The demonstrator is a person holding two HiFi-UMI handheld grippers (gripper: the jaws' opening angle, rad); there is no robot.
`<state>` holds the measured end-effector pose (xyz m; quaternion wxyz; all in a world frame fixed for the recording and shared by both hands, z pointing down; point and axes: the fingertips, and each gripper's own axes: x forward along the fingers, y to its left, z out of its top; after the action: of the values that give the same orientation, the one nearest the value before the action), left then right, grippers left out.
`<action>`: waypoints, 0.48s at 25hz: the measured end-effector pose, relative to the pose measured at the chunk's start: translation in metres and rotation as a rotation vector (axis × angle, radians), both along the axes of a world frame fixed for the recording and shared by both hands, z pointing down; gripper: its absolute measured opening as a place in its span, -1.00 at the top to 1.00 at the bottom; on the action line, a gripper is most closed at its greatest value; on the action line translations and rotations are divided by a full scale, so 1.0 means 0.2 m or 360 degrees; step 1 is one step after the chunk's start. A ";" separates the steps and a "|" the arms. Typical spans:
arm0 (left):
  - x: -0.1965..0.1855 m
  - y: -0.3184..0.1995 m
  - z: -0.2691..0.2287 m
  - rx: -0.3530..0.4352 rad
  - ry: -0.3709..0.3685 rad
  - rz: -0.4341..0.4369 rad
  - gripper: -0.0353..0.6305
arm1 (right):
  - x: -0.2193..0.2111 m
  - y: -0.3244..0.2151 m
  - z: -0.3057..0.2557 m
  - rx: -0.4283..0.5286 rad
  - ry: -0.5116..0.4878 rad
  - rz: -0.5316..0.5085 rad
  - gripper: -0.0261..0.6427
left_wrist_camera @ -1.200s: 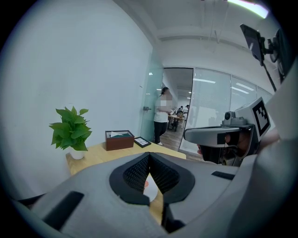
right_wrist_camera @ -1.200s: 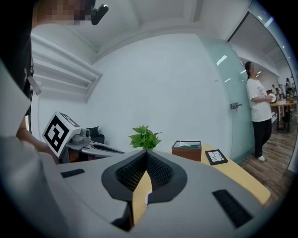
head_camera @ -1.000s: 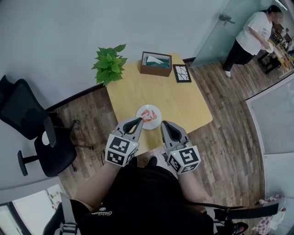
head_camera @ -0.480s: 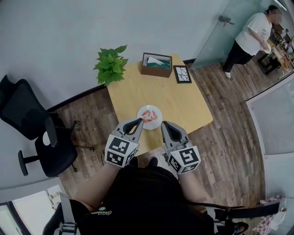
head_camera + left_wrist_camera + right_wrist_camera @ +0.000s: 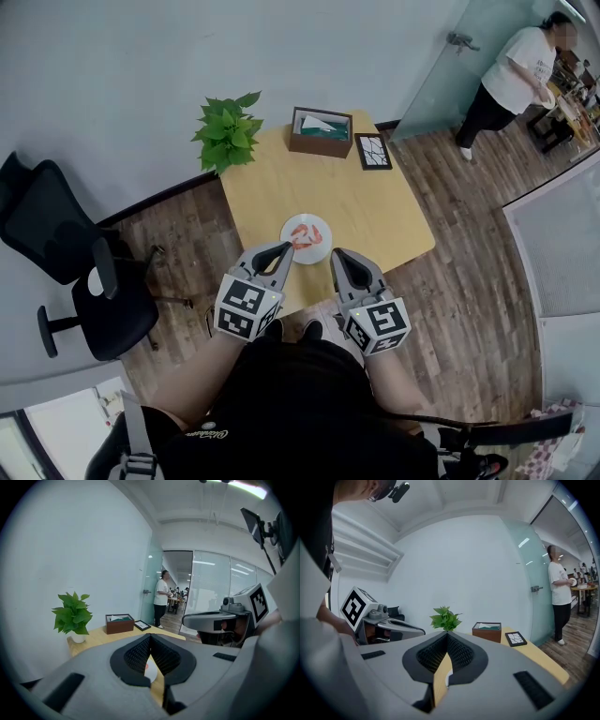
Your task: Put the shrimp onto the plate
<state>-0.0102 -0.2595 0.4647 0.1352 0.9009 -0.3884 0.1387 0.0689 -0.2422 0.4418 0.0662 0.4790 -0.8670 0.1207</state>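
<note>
A small white plate sits near the front edge of the wooden table. Orange shrimp lie on it. My left gripper is held just in front of the plate's left rim, its tips over the table edge. It is shut, with nothing between its jaws. My right gripper hovers to the right of the plate, off the table's front edge, also shut and empty. In the left gripper view a sliver of the plate shows below the closed left gripper. The right gripper likewise has its jaws together.
At the table's far side stand a potted green plant, a brown tissue box and a small picture frame. A black office chair stands left of the table. A person stands far right by a glass door.
</note>
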 end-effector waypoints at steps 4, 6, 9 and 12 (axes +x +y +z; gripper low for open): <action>0.00 0.00 0.00 -0.0004 0.0001 -0.0003 0.88 | 0.00 0.00 0.00 0.0001 0.0003 -0.0005 0.92; 0.00 -0.01 0.00 -0.0004 0.0000 -0.0002 0.88 | 0.00 -0.01 0.01 -0.0002 0.0004 -0.0009 0.92; 0.00 -0.01 0.02 -0.0017 -0.0003 0.0002 0.88 | -0.01 -0.01 0.01 -0.0009 0.0005 -0.0013 0.92; 0.00 -0.01 0.03 -0.0024 -0.0007 -0.0003 0.88 | -0.01 -0.01 0.01 -0.0005 0.0007 -0.0014 0.92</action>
<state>-0.0101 -0.2611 0.4700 0.1413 0.8992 -0.3884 0.1435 0.0677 -0.2445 0.4445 0.0694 0.4754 -0.8687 0.1207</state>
